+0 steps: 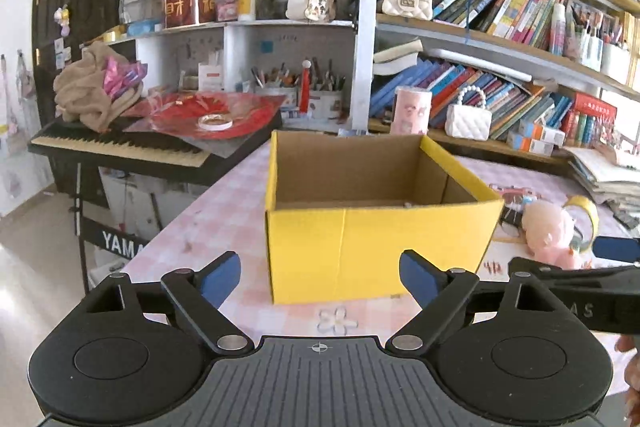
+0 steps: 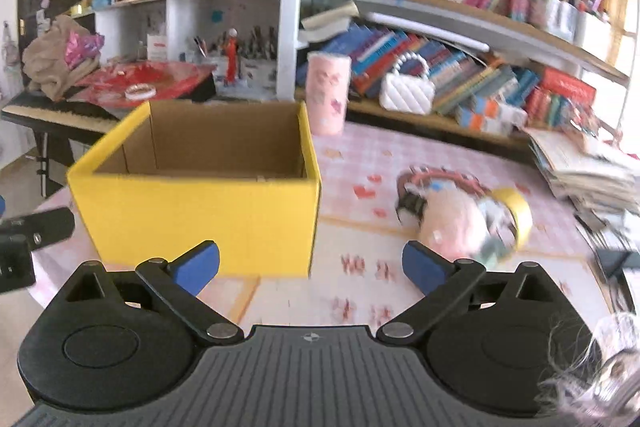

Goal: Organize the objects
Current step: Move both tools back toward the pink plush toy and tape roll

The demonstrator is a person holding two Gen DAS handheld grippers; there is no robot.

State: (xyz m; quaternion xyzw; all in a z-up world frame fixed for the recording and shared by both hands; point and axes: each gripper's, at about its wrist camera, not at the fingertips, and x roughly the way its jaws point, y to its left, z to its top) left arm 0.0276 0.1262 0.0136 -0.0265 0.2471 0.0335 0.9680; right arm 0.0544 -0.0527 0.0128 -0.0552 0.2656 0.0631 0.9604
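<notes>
A yellow cardboard box point(image 1: 376, 247) with an open top stands on the pink checked table point(image 1: 224, 211); the same box point(image 2: 200, 219) fills the left of the right wrist view. My left gripper point(image 1: 320, 277) is open in front of the box's near wall, nothing between its blue pads. My right gripper point(image 2: 311, 267) is open too, just right of the box's near corner. A pink plush toy point(image 2: 452, 223) lies to the right of the box with a yellow tape roll point(image 2: 516, 215) and a dark toy point(image 2: 412, 203). The plush toy point(image 1: 550, 231) also shows past the right gripper's arm point(image 1: 580, 291).
A pink tumbler point(image 2: 328, 93) and a white quilted handbag point(image 2: 406, 93) stand behind the box. Crowded bookshelves point(image 1: 500, 39) line the back. A keyboard point(image 1: 120, 151) piled with cloth and red wrapping is left of the table. A paper stack point(image 2: 580, 167) sits far right.
</notes>
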